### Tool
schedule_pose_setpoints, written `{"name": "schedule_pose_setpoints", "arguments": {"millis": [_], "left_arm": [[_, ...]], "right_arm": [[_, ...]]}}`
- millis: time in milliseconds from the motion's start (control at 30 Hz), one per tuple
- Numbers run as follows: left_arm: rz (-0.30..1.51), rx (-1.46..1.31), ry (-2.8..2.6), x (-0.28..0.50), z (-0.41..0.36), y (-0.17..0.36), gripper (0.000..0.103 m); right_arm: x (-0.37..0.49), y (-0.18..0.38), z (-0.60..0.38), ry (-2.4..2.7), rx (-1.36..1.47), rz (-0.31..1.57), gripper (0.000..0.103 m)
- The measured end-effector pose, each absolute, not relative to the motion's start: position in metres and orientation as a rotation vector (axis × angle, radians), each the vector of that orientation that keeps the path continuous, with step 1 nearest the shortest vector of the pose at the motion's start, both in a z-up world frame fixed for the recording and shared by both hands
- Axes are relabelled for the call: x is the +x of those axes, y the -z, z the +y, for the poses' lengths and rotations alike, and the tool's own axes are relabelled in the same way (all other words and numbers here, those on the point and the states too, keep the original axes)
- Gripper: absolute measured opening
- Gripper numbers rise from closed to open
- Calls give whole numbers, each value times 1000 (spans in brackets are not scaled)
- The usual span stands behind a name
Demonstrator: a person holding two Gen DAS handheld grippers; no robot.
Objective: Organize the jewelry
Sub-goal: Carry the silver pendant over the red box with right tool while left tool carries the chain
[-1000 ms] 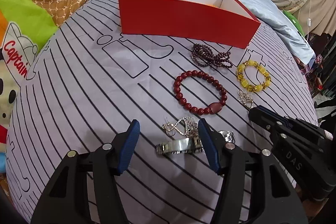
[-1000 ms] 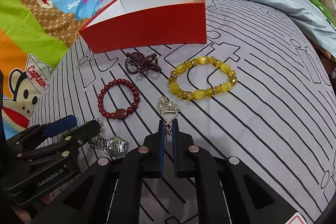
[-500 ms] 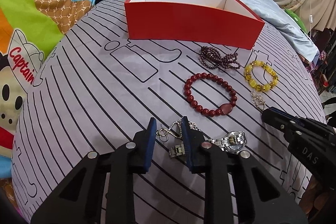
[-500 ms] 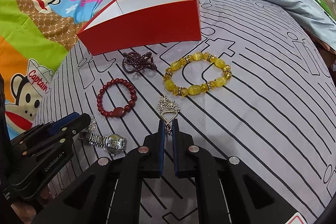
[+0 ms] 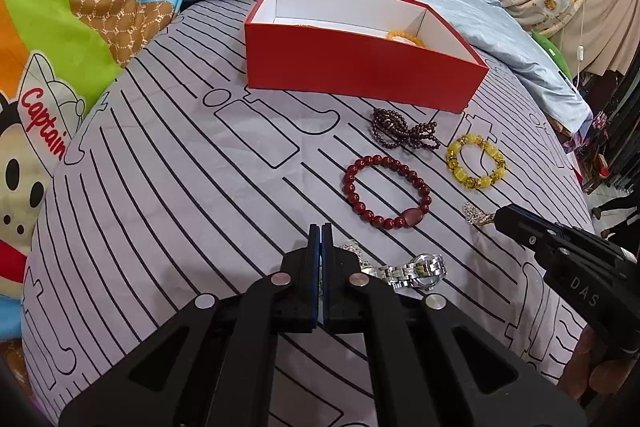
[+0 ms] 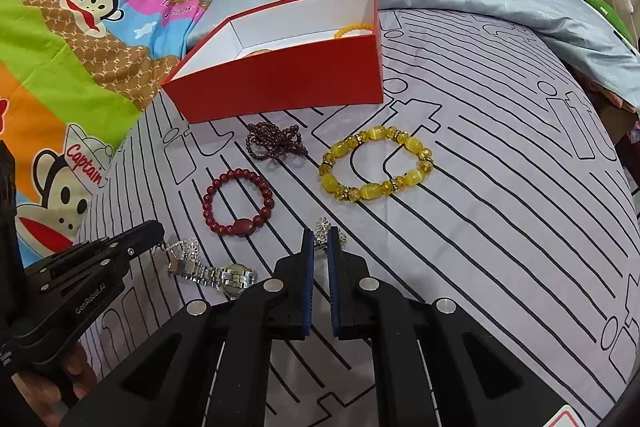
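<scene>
Left gripper [image 5: 320, 233] has just snapped its jaws together on the silver chain [image 6: 188, 247] at six o'clock from the red box [image 5: 360, 75], while the right gripper [image 6: 320, 239] stays clamped on the flower pendant [image 6: 323, 227], so both pieces look ready to lift.

Your left gripper [image 5: 320, 227] points steeply down, its 2 blue-padded jaws pressed flat together. Your right gripper [image 6: 320, 231] tilts down likewise, jaws nearly closed, a bare hand [image 6: 60, 387] behind the left tool.
</scene>
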State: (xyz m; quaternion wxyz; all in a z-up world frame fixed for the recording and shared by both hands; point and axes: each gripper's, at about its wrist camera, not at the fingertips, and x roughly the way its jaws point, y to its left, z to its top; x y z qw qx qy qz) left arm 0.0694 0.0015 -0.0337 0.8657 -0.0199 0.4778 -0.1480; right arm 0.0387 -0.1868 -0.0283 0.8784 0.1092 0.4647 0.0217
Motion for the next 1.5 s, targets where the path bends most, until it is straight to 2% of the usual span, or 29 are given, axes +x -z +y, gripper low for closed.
{"name": "schedule_pose_setpoints", "arguments": {"millis": [333,700,1167,1500], "left_arm": [[964,-45,334,61,9,14,0],[883,-41,355,75,1,-34,0],[684,4,338,160,-16,-111,0],[722,-19,313,234,-24,-91,0]], "right_arm": [[36,21,-184,-62,239,955,6],[44,-25,-179,-120,238,858,6],[120,-95,-177,-170,194,707,6],[192,-80,-182,-166,218,753,6]]}}
